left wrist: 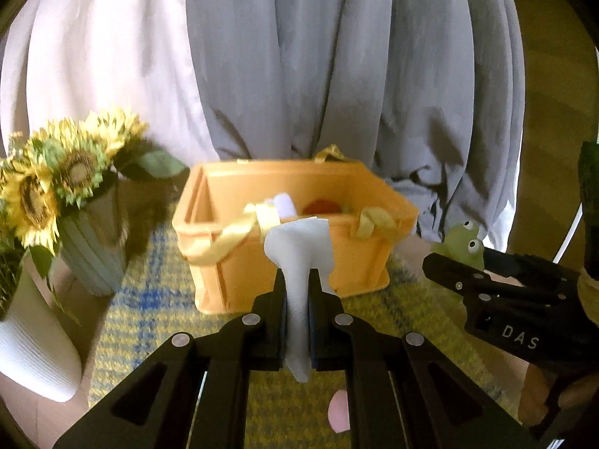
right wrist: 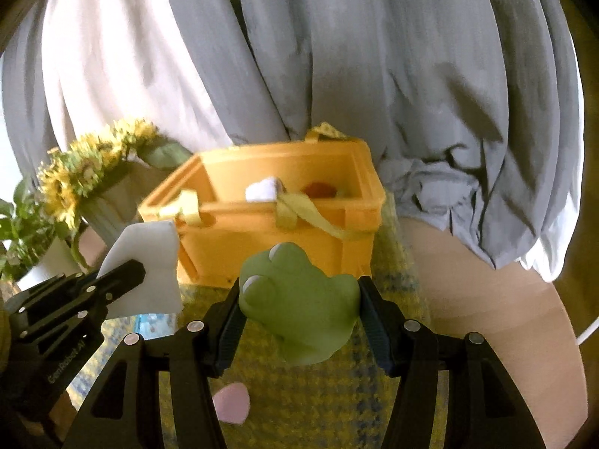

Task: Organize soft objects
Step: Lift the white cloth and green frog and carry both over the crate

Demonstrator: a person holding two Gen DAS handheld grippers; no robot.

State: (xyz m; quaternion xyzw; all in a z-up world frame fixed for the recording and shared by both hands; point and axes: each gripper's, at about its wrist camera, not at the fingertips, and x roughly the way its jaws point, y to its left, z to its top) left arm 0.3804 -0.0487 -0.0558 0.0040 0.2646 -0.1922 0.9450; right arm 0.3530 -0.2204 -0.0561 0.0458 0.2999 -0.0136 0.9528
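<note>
My left gripper (left wrist: 297, 280) is shut on a white soft sponge pad (left wrist: 299, 250), held upright in front of the orange bin (left wrist: 224, 262). My right gripper (right wrist: 299, 292) is shut on a green frog toy (right wrist: 303, 303), just short of the orange bin (right wrist: 262, 239). The bin holds a white item (right wrist: 264, 189) and a red item (right wrist: 318, 189). A pink heart-shaped piece (right wrist: 231, 402) lies on the yellow-blue checked mat (right wrist: 337, 411) below the grippers. The left gripper and white pad (right wrist: 149, 262) show at the left of the right wrist view; the frog (left wrist: 466, 245) shows at the right of the left wrist view.
A ribbed vase of sunflowers (left wrist: 67, 172) and a white vase (left wrist: 30, 340) stand left of the bin. Grey and white curtains (left wrist: 337, 75) hang behind. Yellow strap handles (left wrist: 232, 235) drape over the bin's rim. Bare table (right wrist: 486, 299) lies to the right.
</note>
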